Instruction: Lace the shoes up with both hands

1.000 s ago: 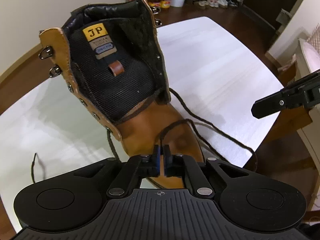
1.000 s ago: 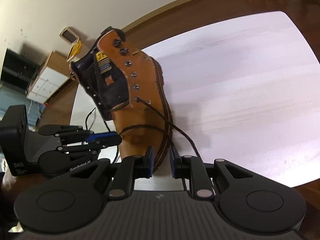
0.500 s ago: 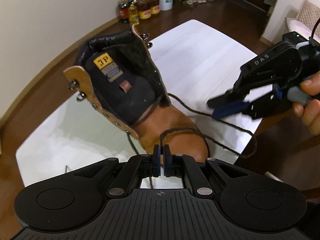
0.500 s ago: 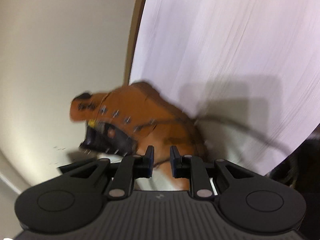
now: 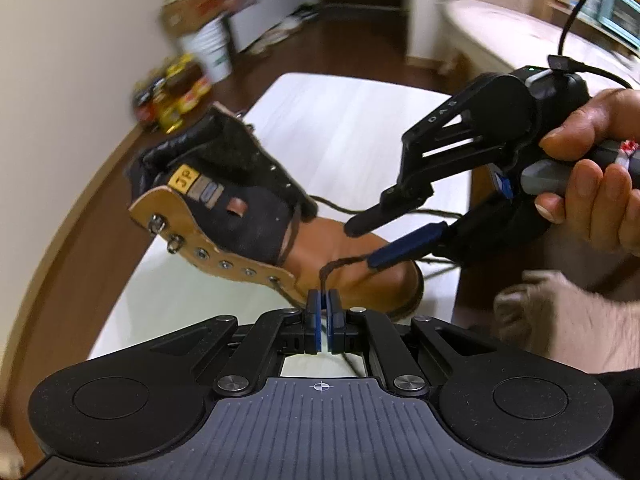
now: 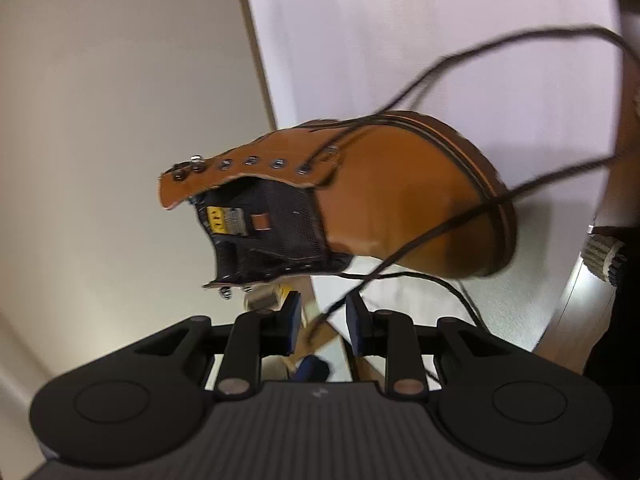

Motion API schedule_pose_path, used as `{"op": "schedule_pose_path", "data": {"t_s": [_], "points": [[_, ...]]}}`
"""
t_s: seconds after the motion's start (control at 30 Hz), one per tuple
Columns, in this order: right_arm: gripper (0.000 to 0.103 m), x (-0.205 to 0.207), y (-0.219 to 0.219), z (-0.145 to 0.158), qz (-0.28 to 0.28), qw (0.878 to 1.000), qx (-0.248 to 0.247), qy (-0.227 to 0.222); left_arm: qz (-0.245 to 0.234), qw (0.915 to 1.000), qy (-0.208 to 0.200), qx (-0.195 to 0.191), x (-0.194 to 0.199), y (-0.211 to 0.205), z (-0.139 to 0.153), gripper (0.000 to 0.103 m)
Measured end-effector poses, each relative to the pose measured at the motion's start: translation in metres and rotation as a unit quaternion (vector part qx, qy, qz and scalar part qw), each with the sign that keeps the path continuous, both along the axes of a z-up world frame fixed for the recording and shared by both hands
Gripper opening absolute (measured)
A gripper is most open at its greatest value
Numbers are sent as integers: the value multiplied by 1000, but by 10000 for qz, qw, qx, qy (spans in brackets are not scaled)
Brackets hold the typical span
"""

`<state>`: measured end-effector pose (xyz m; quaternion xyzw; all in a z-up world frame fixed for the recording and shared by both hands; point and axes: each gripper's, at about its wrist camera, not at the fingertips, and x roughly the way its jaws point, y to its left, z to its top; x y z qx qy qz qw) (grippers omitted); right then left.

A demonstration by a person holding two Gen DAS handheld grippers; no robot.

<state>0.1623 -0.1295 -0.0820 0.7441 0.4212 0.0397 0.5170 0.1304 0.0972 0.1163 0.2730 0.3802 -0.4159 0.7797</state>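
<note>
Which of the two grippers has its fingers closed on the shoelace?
The left gripper: its fingers pinch the brown shoelace near the boot's toe. The right gripper is open, holding nothing.

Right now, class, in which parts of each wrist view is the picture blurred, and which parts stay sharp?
Left wrist view: bottles by the wall smear with motion, the tan leather boot is slightly soft, the left tool crisp. Right wrist view: the boot and dark brown lace are soft, the right tool sharper.
</note>
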Motion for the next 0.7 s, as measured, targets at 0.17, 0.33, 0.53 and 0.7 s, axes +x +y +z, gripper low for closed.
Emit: {"op": "schedule_pose_path", "data": {"t_s": [0.17,0.33,0.53,0.7], "points": [[28,-16,22,-10,-601,9962,587,230,-619,9974,-354,-117,-7,9,4,2],[27,-23,22,-16,-851,9927,789,316,-837,9957,-401,-78,-13,7,3,2],[25,-16,21,-22,-747,9915,1045,225,-890,9958,-192,58,-15,-4,-5,2],[3,-1,10,-13,-163,9976,664,121,-647,9978,-30,158,-9,-14,-8,2]]}}
